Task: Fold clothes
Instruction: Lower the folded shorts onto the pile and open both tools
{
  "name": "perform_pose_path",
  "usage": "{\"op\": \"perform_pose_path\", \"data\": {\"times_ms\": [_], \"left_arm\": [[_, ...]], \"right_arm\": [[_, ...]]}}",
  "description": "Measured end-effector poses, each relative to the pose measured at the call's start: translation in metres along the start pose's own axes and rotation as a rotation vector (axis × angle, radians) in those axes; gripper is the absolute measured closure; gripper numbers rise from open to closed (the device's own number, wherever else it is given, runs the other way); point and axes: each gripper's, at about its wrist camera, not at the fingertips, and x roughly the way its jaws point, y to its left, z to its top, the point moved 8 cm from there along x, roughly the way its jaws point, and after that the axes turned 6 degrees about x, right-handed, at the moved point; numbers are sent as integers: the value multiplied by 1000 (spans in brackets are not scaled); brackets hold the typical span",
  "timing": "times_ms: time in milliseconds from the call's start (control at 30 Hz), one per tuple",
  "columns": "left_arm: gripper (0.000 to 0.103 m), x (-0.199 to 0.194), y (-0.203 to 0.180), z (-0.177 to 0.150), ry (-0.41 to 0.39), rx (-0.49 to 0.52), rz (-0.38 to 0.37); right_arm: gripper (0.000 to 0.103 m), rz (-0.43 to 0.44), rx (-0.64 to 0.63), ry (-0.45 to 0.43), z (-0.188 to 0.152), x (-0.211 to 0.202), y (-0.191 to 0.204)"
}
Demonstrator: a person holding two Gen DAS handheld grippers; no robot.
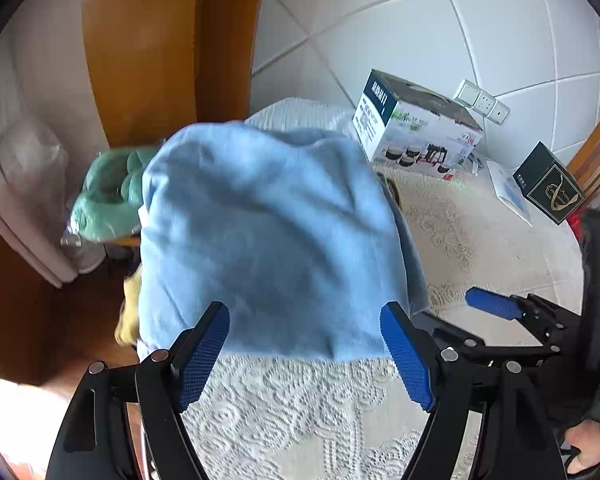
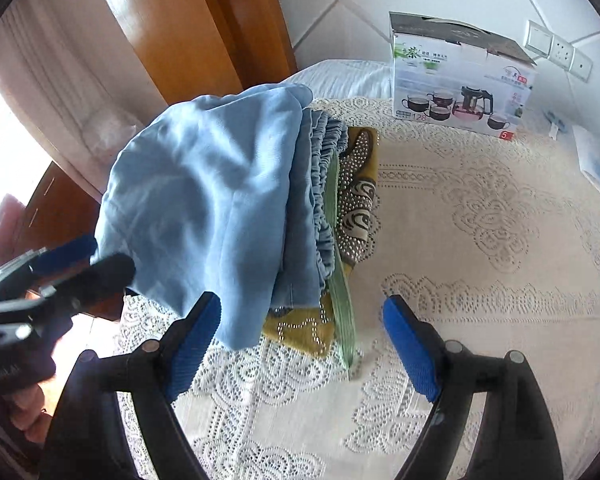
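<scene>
Both the left gripper and right gripper are spread wide, empty; folded light-blue garment is observed just ahead.

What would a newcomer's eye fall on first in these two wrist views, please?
First, the light blue garment, heaped at the left edge of the lace tablecloth atop a mustard patterned cloth. Next, the open left gripper and right gripper, both empty, framing its near hem. Behind stands a tea-set box by the tiled wall.
</scene>
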Motion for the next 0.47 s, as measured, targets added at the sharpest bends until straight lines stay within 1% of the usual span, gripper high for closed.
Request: {"op": "perform_pose_path", "data": {"times_ms": [100,200,467], "left_arm": [[25,3,1,-9,18,-10,23],[25,0,2,-15,15,-20,19],[25,-6,11,-18,0,-18,69]], "right_arm": [[19,-14,-7,-10,-1,-5,1],[19,-17,-6,-16,-3,-8,3],[19,-43,-24,-25,-3,-10,6]]}}
